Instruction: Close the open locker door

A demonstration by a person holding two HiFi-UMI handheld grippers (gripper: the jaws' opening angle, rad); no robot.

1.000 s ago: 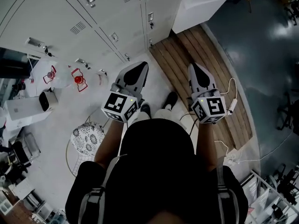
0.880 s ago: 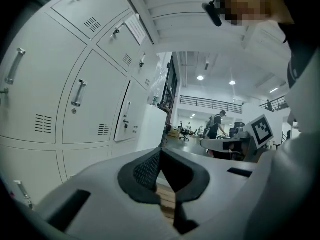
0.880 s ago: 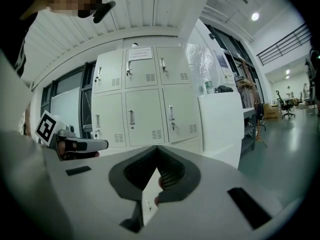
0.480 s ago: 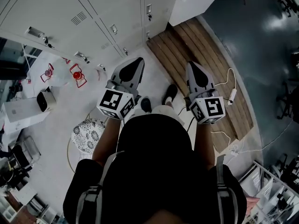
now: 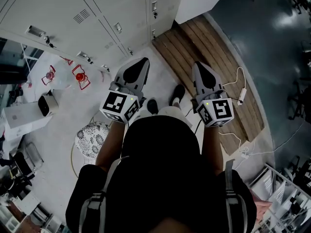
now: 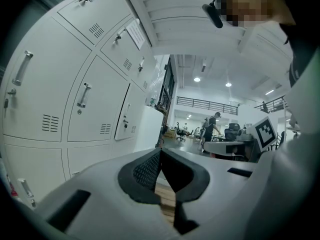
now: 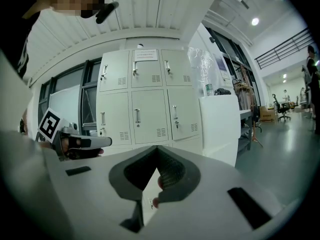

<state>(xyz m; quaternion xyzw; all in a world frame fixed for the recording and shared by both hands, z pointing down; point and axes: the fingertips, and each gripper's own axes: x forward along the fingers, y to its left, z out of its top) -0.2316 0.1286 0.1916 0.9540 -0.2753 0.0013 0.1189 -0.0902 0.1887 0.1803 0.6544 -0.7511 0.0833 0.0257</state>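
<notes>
A bank of pale grey lockers (image 5: 97, 13) runs along the upper left of the head view, with handles and vent slots on each door. I cannot make out an open door in any view. My left gripper (image 5: 137, 67) and right gripper (image 5: 200, 68) hang side by side in front of me, above the floor, both pointing at the lockers and well short of them. The left gripper (image 6: 160, 151) has its jaws together with nothing between them. The right gripper (image 7: 157, 149) is likewise shut and empty, facing the lockers (image 7: 145, 99) straight on.
A wooden slatted platform (image 5: 214, 47) lies on the floor under the right gripper, with a white cable and adapter (image 5: 241, 98) on it. Two red wire objects (image 5: 80, 79), a patterned round stool (image 5: 92, 140) and a white box (image 5: 24, 115) stand at left. A white cabinet (image 7: 220, 124) adjoins the lockers.
Both grippers have drifted slightly lower and leftward in the head view while the lockers slid upward. Their jaws stay together.
</notes>
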